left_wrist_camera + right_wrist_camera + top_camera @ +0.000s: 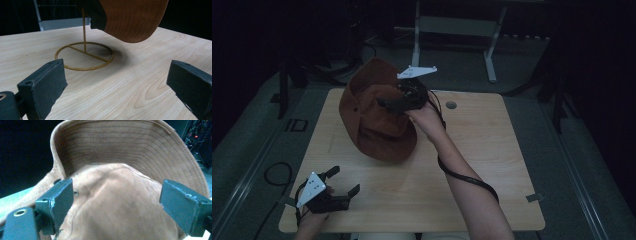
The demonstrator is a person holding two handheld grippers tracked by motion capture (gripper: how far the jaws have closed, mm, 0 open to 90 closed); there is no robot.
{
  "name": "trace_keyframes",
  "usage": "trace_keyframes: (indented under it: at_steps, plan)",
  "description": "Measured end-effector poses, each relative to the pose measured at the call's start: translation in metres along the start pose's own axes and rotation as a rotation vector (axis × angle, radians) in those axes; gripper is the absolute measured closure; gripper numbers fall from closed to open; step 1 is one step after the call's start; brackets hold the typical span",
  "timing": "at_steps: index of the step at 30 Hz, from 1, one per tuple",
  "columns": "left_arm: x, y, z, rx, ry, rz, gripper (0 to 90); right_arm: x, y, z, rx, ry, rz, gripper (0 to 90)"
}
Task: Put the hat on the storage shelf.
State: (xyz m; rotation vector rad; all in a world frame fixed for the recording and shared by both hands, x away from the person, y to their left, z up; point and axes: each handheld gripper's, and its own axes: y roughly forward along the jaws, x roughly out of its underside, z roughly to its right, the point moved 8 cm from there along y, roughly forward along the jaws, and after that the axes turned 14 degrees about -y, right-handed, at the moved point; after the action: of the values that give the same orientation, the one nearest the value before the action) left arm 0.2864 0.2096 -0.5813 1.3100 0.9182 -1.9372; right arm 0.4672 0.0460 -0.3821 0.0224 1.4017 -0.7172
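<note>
Brown hat perched tilted on wire stand, over surface toward far left. Right gripper at crown, jaws wide, gripping nothing. Left gripper near front-left corner, jaws wide, empty.

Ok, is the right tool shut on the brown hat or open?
Open. In the right gripper view the right tool's black jaws stand wide apart on either side of the brown suede brimmed hat's crown, not pinching it.
</note>
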Motion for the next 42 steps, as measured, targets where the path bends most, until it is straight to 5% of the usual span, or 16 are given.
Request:
trace_keyframes:
  at_steps: [11, 27, 42]
  plan:
    - [0.001, 0.002, 0.002, -0.008, 0.016, 0.001, 2.9, 0.026, -0.026, 0.006, 0.013, 0.016, 0.013, 12.0]
    - [0.004, 0.004, 0.002, -0.016, 0.039, -0.016, 2.9, 0.080, -0.048, 0.009, 0.033, 0.024, -0.044, 13.1]
    - [0.005, 0.002, 0.000, -0.014, 0.041, -0.019, 2.9, 0.143, -0.061, -0.005, 0.016, 0.037, -0.098, 13.1]
